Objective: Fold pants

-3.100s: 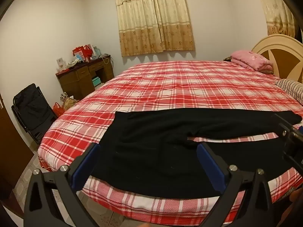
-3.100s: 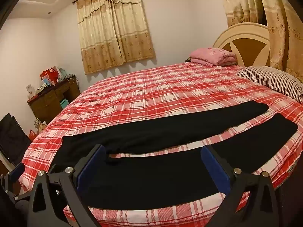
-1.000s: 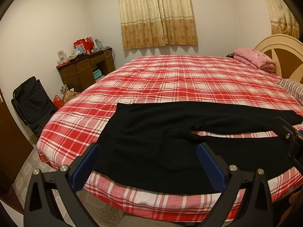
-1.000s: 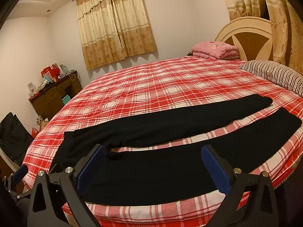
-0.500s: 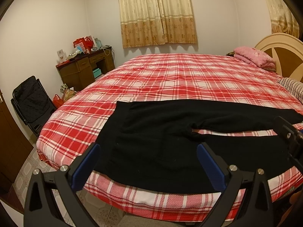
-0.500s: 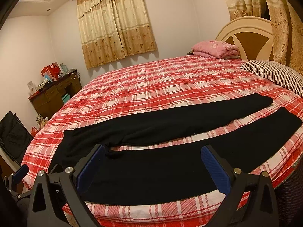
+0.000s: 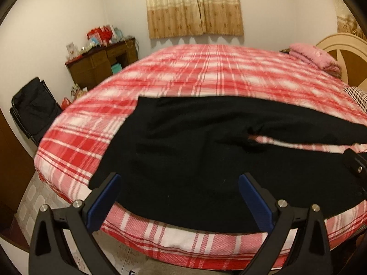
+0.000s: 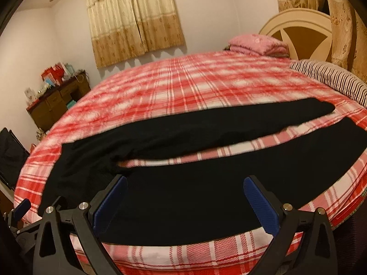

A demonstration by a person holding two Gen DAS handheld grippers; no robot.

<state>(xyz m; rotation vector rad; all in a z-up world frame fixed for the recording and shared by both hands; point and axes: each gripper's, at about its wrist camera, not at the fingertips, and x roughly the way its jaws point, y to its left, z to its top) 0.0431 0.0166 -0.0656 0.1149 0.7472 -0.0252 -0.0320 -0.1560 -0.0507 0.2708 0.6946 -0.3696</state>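
Pants (image 7: 188, 151), black and laid flat, stretch along the near edge of the bed (image 7: 206, 73), on its red and white plaid cover. Their long axis runs left to right across both views: the waistband points left, toward the foot-end corner near the wooden desk (image 7: 101, 64), and the two legs point right, toward the striped pillow (image 8: 332, 80) and the cream headboard (image 8: 298, 34). The legs lie slightly spread, with a thin wedge of plaid showing between them that starts at the crotch and widens toward the cuffs. In the right wrist view the far leg ends in a rounded cuff short of the pillow, while the near leg runs close to the mattress edge and reaches farther right.

The left gripper (image 7: 179, 197) hovers over the waist and seat end of the garment, its blue-padded jaws spread wide apart with nothing between them. The right gripper (image 8: 185, 201) hangs above the near leg, just right of the crotch, its jaws likewise wide apart and empty. Whether either tip touches the fabric cannot be told.

A folded pink blanket (image 8: 257, 43) sits at the head of the bed beside the headboard. Beige curtains (image 7: 195, 6) hang on the far wall, and a black folding chair (image 7: 34, 105) stands left of the bed.
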